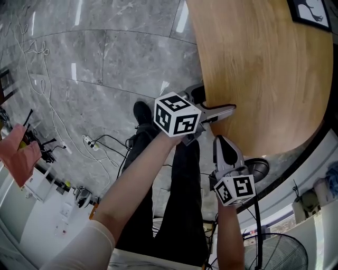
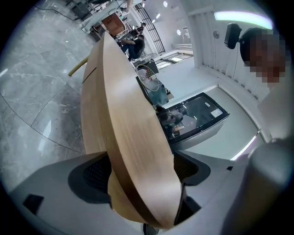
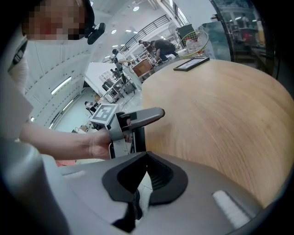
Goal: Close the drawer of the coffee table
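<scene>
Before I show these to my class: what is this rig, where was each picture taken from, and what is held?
No robot: a person holds a two-fingered gripper in each hand. One picture comes from a head camera looking down; the other two from a camera on each gripper. The left gripper has its fingers closed on the edge of the round wooden coffee table, where a framed picture lies. The right gripper is shut and empty.
</scene>
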The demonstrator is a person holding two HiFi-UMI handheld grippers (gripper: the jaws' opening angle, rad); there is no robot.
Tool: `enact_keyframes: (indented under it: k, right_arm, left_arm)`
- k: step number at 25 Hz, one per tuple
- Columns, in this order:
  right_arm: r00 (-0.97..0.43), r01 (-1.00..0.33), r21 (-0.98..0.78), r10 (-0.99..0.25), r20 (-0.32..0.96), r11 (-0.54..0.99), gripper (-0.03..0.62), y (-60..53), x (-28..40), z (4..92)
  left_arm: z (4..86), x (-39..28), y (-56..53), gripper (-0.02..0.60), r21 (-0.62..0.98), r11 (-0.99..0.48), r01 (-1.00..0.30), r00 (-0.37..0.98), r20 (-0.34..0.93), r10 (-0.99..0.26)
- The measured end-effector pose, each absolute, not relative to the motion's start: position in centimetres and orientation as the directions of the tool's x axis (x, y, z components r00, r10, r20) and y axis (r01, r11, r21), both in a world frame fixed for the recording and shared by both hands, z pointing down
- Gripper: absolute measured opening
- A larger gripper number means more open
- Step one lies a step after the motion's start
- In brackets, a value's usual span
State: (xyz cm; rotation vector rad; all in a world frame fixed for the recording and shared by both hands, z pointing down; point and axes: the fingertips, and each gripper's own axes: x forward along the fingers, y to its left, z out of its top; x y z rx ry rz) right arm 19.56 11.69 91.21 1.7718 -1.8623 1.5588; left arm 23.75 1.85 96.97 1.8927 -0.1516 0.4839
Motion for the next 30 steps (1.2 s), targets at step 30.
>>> enact_keyframes:
  k: [30]
  right_arm:
    - [-0.277,-0.888,-0.455,-0.707,0.65,-0.071,0.011,5.3,10.3,73.3]
  left_arm:
    - [73.7,8.6,-4.5,0.222,0.814,-0.474,-0.335,0.933,0.357,-0.046]
